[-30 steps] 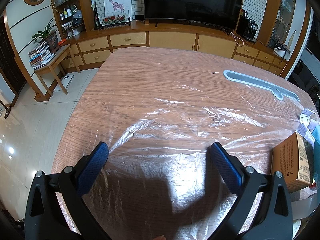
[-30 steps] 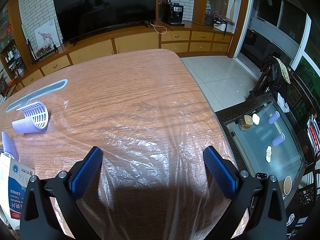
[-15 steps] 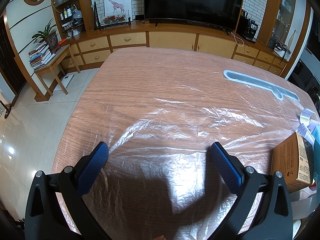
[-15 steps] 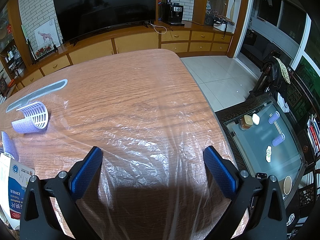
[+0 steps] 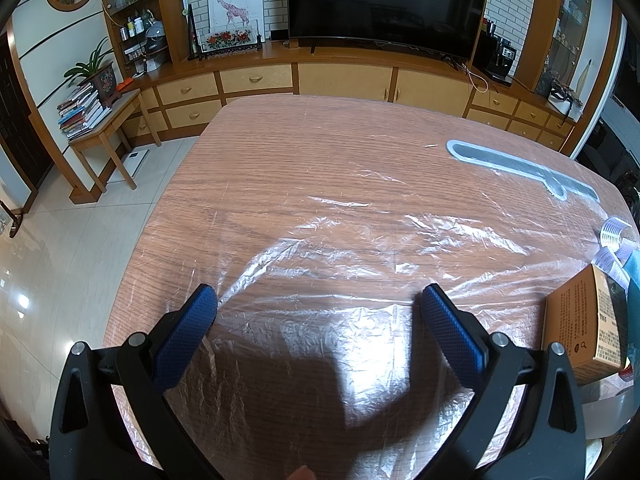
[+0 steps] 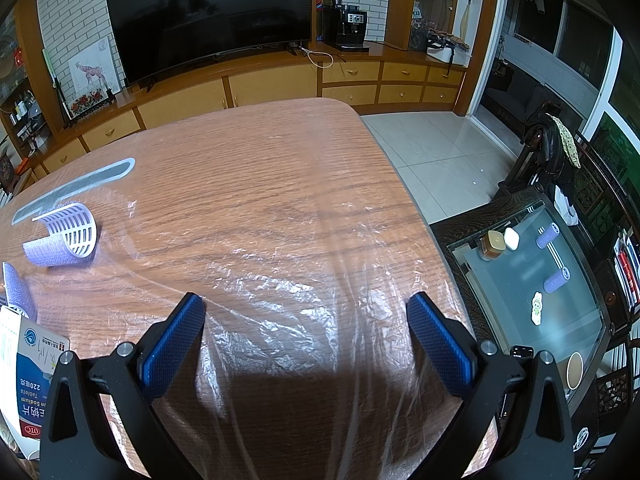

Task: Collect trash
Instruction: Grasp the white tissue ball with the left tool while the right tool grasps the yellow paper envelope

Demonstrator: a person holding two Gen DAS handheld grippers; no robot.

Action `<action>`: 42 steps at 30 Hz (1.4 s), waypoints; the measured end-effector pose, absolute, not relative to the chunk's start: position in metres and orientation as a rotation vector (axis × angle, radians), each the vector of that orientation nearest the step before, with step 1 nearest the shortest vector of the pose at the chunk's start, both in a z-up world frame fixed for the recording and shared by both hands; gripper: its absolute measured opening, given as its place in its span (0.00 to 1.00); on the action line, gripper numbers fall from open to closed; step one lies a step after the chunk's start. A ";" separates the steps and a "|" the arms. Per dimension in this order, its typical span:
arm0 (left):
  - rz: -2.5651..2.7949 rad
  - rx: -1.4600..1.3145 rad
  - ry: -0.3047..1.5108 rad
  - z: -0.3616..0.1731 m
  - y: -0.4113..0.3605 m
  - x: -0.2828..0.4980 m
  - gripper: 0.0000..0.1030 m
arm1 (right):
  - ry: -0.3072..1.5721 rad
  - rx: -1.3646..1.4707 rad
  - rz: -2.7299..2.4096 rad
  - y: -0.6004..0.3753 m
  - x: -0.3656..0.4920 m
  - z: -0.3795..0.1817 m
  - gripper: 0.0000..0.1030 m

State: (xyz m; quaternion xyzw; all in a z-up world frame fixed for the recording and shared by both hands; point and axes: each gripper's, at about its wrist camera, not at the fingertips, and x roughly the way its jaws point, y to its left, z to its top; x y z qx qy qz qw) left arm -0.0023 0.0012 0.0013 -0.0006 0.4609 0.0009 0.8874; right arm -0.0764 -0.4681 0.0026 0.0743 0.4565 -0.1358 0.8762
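Note:
A clear plastic bag [image 5: 360, 264] lies spread flat on the wooden table [image 5: 320, 152]; it also shows in the right wrist view [image 6: 304, 300]. My left gripper [image 5: 319, 296] is open and empty above the bag's near part. My right gripper [image 6: 306, 304] is open and empty over the bag too. An orange carton [image 5: 588, 320] lies at the right edge of the left wrist view. A blue and white tablet box [image 6: 28, 364] and a lilac hair roller [image 6: 64, 236] lie at the left of the right wrist view.
A grey flat strip [image 5: 520, 168] lies on the far part of the table. A second lilac roller [image 6: 16, 284] sits beside the tablet box. Cabinets with a television [image 5: 384, 0] stand behind the table. A glass coffee table [image 6: 532, 276] stands low to the right.

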 end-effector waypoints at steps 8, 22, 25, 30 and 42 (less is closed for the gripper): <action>-0.079 -0.091 0.899 0.054 0.011 -0.019 0.99 | 1.020 0.311 -0.182 -0.464 -0.079 0.034 0.96; -0.545 -0.111 0.803 0.115 -0.057 -0.128 0.99 | 0.897 0.231 0.199 -0.331 -0.196 0.106 0.96; -0.556 -0.018 0.839 0.097 -0.064 -0.149 0.99 | 0.930 0.201 0.195 -0.314 -0.209 0.096 0.96; -0.535 0.126 0.930 0.055 -0.081 -0.166 0.99 | 0.980 0.254 0.183 -0.303 -0.203 0.075 0.96; -0.560 0.272 0.927 0.029 -0.125 -0.144 0.86 | 1.032 0.388 0.089 -0.285 -0.175 0.047 0.96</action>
